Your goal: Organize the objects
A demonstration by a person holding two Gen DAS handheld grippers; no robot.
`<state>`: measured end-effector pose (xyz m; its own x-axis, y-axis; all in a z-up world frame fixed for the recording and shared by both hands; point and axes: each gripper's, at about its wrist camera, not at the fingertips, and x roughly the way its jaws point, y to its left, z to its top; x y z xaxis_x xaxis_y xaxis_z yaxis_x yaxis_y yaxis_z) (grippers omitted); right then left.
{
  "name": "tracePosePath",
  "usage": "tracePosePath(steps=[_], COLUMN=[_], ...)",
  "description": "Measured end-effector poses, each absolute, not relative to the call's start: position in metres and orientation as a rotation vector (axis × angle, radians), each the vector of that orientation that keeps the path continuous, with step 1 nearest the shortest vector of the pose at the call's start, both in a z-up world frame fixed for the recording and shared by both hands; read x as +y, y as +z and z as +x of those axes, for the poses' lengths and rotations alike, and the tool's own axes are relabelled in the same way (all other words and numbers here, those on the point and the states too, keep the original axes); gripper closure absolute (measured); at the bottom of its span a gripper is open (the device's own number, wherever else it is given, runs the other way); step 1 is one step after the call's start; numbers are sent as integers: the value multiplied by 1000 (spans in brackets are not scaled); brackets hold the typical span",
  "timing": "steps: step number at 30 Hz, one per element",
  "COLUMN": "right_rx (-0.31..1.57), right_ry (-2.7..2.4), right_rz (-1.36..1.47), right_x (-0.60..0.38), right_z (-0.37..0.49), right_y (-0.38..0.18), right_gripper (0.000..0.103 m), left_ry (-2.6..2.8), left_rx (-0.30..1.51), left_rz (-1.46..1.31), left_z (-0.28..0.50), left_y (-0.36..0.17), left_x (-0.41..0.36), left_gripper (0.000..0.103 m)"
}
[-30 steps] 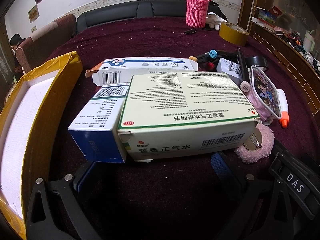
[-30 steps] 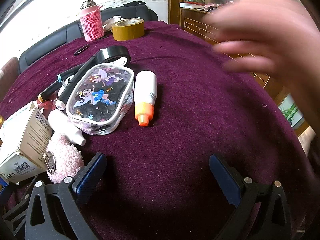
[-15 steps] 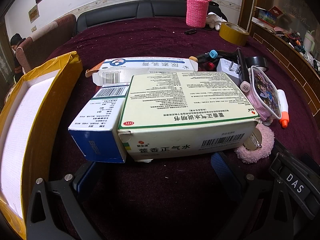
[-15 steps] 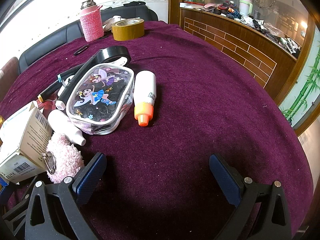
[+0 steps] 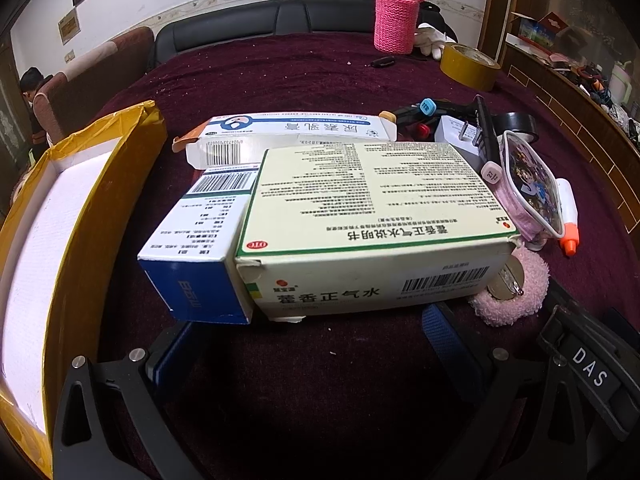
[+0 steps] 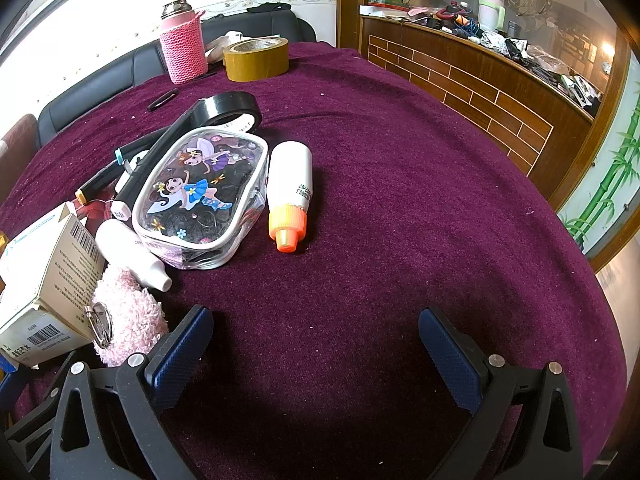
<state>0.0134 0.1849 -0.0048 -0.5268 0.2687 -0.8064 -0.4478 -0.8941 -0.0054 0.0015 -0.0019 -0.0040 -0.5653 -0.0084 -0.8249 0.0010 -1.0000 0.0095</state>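
Medicine box: cream, green-trimmed, flat, barcode front.

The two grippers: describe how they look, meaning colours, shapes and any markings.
Both are built alike. The left gripper has black frame arms with triangular cut-outs and silver screws, ending in blue ribbed pads. The right gripper shows the same black frame, screws and blue textured pads. A black part lettered DAS appears at the left view's right edge.

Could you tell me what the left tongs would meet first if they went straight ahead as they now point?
Most likely the large cream medicine box: its near face lies just ahead of the open left tongs, spanning most of the gap. The blue box sits slightly left.
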Motion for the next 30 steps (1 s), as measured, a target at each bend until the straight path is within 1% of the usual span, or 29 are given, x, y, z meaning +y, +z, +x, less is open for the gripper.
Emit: tracePosePath(steps=[6, 11, 18, 19, 20, 22, 25, 27, 30], right_rx=[210, 197, 200, 199, 201, 201, 202, 204, 175], right_ry=[2502, 2509, 2506, 2506, 2506, 2506, 2506, 2512, 2563], right_rz=[-1381, -1356, -1354, -1354, -1354, -1356, -1357, -1360, -1338], right_x=[193, 188, 185, 185, 185, 185, 185, 186, 180], right_z=[13, 20, 21, 21, 21, 21, 20, 21, 31], right_y=[-1, -5, -4, -4, -4, -4, -4, -3, 5], right_gripper=[0, 0, 0, 0, 0, 0, 0, 0, 1], left_ry=[-2784, -2793, -2794, -2820, -2845, -2899, -2997, -3055, -3087], left_rx=[-76, -110, -83, -49, -11, 46, 25, 31, 29], left_rz=[1628, 1637, 1608, 1587, 1550, 1444, 1240, 1057, 883], left_z=[22, 35, 39, 41, 47, 62, 90, 113, 134], left_y=[3, 2, 4, 7, 13, 32, 74, 109, 153], left_x=[1, 2, 0, -4, -9, -23, -43, -64, -89], left_gripper=[0, 0, 1, 6, 8, 8, 8, 7, 7])
